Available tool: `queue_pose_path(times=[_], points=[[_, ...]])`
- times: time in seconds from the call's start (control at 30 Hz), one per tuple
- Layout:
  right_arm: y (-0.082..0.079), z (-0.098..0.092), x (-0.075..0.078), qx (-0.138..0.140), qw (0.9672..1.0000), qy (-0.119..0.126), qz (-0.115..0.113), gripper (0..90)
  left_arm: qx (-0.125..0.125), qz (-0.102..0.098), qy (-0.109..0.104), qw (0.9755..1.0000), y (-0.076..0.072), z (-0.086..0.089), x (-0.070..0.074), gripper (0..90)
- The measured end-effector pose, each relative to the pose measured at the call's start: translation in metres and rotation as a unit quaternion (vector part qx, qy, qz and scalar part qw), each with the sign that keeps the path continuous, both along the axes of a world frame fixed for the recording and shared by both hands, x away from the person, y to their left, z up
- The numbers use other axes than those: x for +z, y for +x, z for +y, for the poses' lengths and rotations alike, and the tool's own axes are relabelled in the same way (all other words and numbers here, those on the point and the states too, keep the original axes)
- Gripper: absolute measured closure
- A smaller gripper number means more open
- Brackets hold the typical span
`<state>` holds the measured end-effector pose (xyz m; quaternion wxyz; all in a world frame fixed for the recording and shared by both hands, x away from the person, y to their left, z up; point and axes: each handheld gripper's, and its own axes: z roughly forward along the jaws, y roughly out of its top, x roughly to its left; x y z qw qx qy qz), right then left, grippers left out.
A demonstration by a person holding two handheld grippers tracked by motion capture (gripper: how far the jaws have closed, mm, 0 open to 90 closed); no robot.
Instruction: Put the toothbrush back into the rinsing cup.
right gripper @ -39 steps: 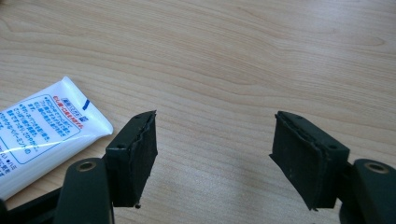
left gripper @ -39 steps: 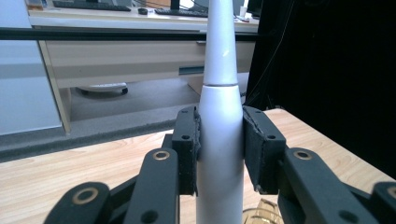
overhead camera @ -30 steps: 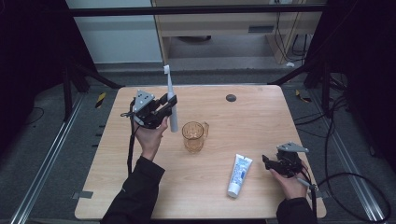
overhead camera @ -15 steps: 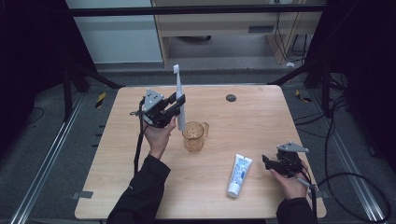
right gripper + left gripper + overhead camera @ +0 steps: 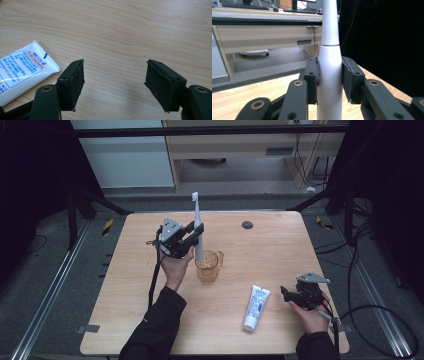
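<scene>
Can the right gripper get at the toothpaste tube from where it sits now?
Probably yes. The right gripper is open and empty, and the toothpaste tube lies flat just beside it with bare table between them.

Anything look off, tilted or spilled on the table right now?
Nothing stands out. The left gripper holds the electric toothbrush upright beside the amber cup, which stands upright with no spill. The toothpaste tube lies flat near the open right gripper.
</scene>
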<state>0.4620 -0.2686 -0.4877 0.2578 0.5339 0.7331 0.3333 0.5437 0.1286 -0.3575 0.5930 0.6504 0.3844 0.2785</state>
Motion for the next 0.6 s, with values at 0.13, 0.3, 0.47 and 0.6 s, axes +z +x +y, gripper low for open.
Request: queue_pose_path(times=[0.13,0.3,0.47,0.6], points=[[0.000,0.000,0.000,0.000,1.0000,-0.001,0.001,31.3,-0.003,0.002,0.001,1.0000,0.000,-0.001,-0.006,67.2],[0.000,0.001,0.000,0.001,1.0000,-0.002,0.001,31.3,-0.007,0.005,0.008,0.9999,0.001,-0.003,-0.015,67.2],[0.000,0.001,-0.001,0.002,1.0000,-0.004,0.001,31.4,-0.010,0.005,0.014,0.9998,0.000,-0.005,-0.023,67.2],[0.000,0.001,-0.001,0.001,1.0000,-0.002,0.001,31.4,-0.009,0.003,0.014,0.9999,-0.001,-0.005,-0.030,67.2]])
